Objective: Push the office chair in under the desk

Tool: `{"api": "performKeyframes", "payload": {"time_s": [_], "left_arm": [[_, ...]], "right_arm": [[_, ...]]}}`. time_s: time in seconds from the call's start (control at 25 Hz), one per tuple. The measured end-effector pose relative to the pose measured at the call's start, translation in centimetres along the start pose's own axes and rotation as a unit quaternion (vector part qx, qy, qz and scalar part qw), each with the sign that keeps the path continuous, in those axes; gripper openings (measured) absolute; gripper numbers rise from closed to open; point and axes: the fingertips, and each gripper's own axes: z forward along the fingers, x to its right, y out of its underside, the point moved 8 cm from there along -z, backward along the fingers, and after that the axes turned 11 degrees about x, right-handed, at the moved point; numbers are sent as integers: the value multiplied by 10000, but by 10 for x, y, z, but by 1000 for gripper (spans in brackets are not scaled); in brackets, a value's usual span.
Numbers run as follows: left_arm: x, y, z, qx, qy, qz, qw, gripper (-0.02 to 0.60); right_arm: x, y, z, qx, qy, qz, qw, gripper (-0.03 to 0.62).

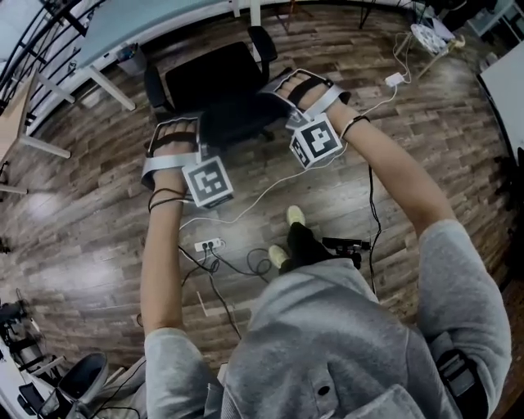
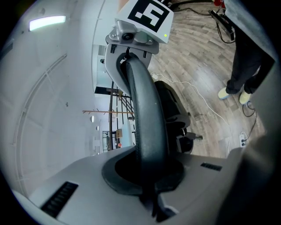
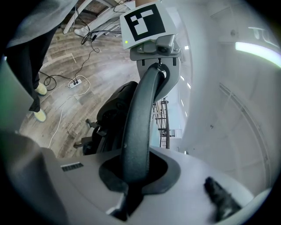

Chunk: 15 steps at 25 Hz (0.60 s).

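Note:
A black office chair [image 1: 217, 82] stands on the wood floor in front of the pale desk [image 1: 139, 24], its seat part-way towards the desk's edge. My left gripper [image 1: 190, 132] and right gripper [image 1: 288, 92] sit at the two ends of the chair's backrest. In the left gripper view the jaws [image 2: 151, 193] are shut on the dark curved rim of the backrest [image 2: 145, 110], and the right gripper [image 2: 140, 26] clamps its far end. The right gripper view mirrors this: the jaws [image 3: 131, 193] are shut on the rim [image 3: 138, 123], with the left gripper [image 3: 147, 30] beyond.
A white power strip [image 1: 209, 244] and loose cables lie on the floor behind the chair, near the person's feet [image 1: 286, 237]. A cable reel [image 1: 427, 37] sits at the back right. Another chair [image 1: 78, 380] stands at the near left, and a white table edge [image 1: 508, 82] at the right.

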Motion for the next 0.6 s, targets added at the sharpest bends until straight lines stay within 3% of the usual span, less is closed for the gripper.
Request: {"api": "performKeyframes", "payload": {"time_s": [0.6], "left_arm": [[-23, 22, 31, -33, 37, -62, 10000, 29]], "right_arm": [[20, 26, 30, 141, 145, 7, 9998, 29]]}}
